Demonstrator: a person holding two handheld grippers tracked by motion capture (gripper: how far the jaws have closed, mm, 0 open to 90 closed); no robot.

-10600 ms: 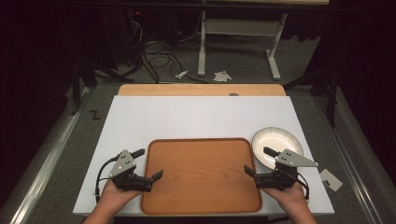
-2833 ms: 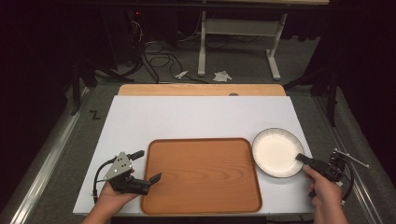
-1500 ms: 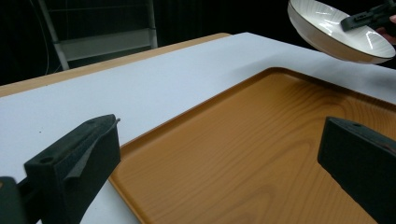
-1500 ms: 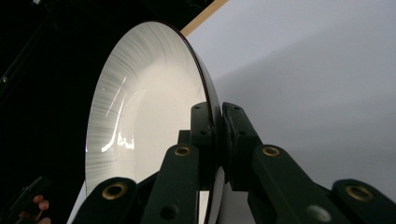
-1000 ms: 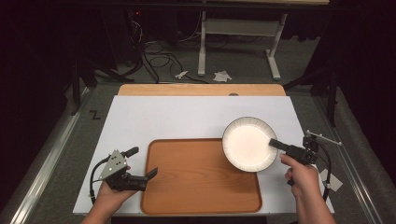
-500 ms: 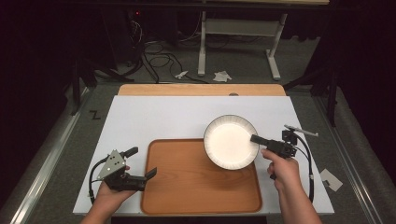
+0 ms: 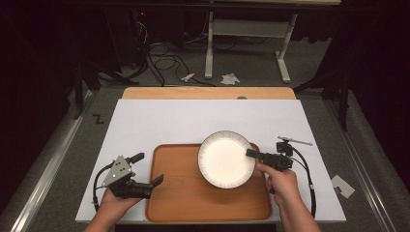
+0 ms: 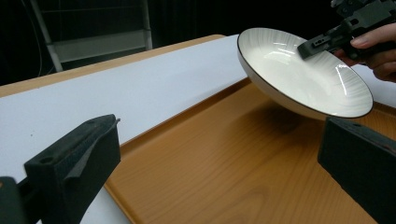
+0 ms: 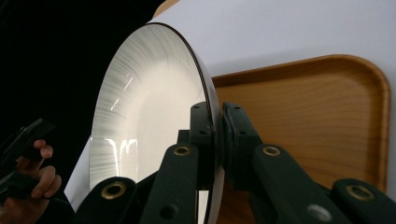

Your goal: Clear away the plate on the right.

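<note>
A white plate with a dark rim [image 7: 223, 159] hangs tilted above the right half of the wooden tray [image 7: 183, 198], with its shadow on the wood beneath. My right gripper [image 7: 251, 154] is shut on the plate's right rim. In the right gripper view the two jaws pinch the rim [image 9: 217, 125] of the plate [image 9: 144, 107], with the tray [image 9: 303, 116] behind. My left gripper [image 7: 157, 181] rests open at the tray's left edge. In its own view the jaws stand wide apart either side of the tray [image 8: 219, 158], and the plate [image 8: 299, 74] floats ahead, held by the right gripper [image 8: 322, 42].
The tray lies at the front of a white tabletop [image 7: 159, 121] with a wooden strip [image 7: 208, 93] along the far edge. Grey floor surrounds the table, with cables [image 7: 159, 53] and a table frame [image 7: 251, 34] behind and a paper scrap [image 7: 342, 185] at right.
My right gripper took the plate from the table right of the tray and carried it left, up over the tray. The left gripper has stayed at the tray's left edge.
</note>
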